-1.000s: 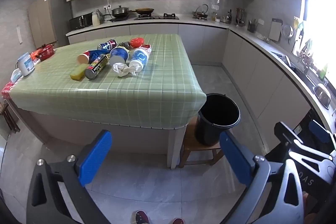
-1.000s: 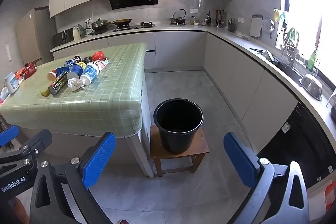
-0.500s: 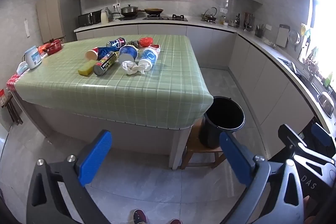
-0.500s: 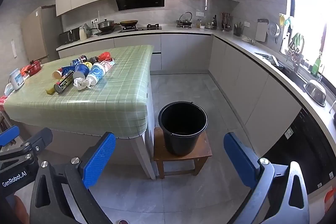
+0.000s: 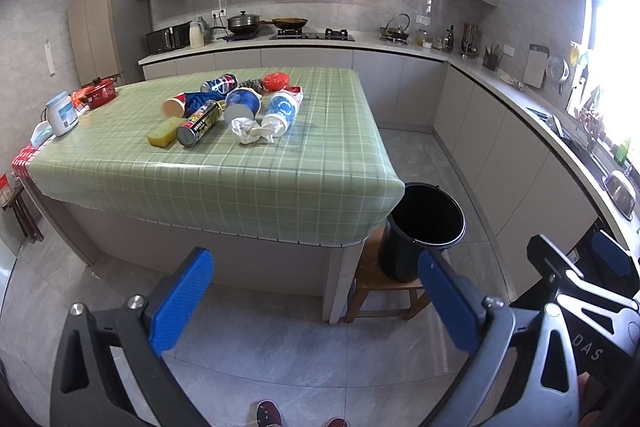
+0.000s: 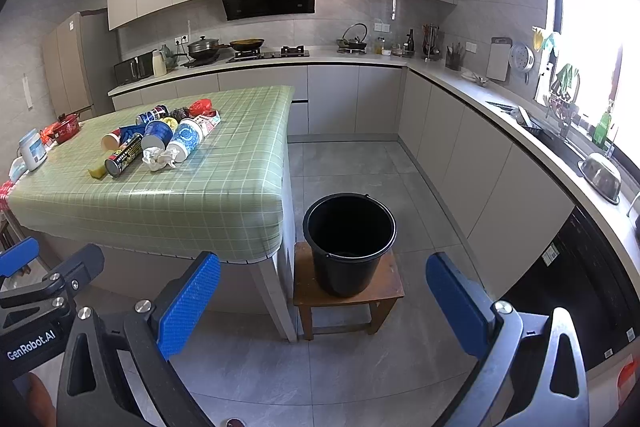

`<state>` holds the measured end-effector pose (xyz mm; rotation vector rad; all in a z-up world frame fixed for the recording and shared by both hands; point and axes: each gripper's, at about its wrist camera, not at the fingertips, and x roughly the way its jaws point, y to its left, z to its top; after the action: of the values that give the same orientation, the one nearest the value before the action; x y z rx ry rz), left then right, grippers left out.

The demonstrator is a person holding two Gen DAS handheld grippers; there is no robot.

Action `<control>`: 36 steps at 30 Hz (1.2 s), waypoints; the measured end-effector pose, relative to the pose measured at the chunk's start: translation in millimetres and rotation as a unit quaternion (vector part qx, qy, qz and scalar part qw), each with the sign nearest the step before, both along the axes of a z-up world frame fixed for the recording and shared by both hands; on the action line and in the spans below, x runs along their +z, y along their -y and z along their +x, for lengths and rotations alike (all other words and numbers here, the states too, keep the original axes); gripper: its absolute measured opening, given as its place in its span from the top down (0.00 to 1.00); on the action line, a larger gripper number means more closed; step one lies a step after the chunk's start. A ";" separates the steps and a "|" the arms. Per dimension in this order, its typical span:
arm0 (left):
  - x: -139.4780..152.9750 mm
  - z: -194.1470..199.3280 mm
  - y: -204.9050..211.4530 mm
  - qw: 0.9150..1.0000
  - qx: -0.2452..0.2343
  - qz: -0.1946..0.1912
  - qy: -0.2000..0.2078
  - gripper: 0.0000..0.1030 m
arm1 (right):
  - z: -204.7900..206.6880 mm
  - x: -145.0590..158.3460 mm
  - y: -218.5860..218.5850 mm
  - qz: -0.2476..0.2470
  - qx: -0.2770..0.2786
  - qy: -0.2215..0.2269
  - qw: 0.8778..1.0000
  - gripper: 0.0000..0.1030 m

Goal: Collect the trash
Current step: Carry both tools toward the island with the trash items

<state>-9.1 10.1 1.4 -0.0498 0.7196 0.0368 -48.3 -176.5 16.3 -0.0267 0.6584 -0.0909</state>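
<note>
A pile of trash lies on the green checked table (image 5: 240, 183): a crumpled white paper (image 5: 250, 131), a black and yellow can (image 5: 199, 123), a yellow sponge (image 5: 162, 134), blue paper cups (image 5: 242, 103), a red wrapper (image 5: 276, 81). The pile also shows in the right wrist view (image 6: 160, 143). A black bucket (image 6: 349, 239) stands on a small wooden stool (image 6: 348, 293) beside the table's right corner. My left gripper (image 5: 314, 301) and my right gripper (image 6: 323, 303) are both open and empty, held above the floor well short of the table.
A white jar (image 5: 61, 113) and a red pot (image 5: 98, 95) stand at the table's left end. Grey cabinets and a counter (image 6: 500, 131) run along the back and right walls, with a sink (image 6: 600, 175) under the window. Grey tiled floor lies between.
Both grippers have risen and tilted up a little, so the table and bucket sit lower in view. Both stay open and empty.
</note>
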 end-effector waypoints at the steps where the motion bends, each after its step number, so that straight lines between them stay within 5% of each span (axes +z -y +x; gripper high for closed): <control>1: 0.0 0.2 -0.6 1.000 0.000 0.000 0.000 0.00 | 0.0 -0.5 -0.6 0.000 0.000 0.000 1.000 0.00; 36: -0.2 5.5 -18.7 1.000 0.005 -0.001 0.004 0.00 | 6.0 -1.3 -16.0 -0.004 0.010 -0.001 1.000 0.00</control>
<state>-3.6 28.8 1.2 -0.0561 0.7105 0.0461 -42.3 -160.4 15.0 -0.0408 0.6589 -0.0744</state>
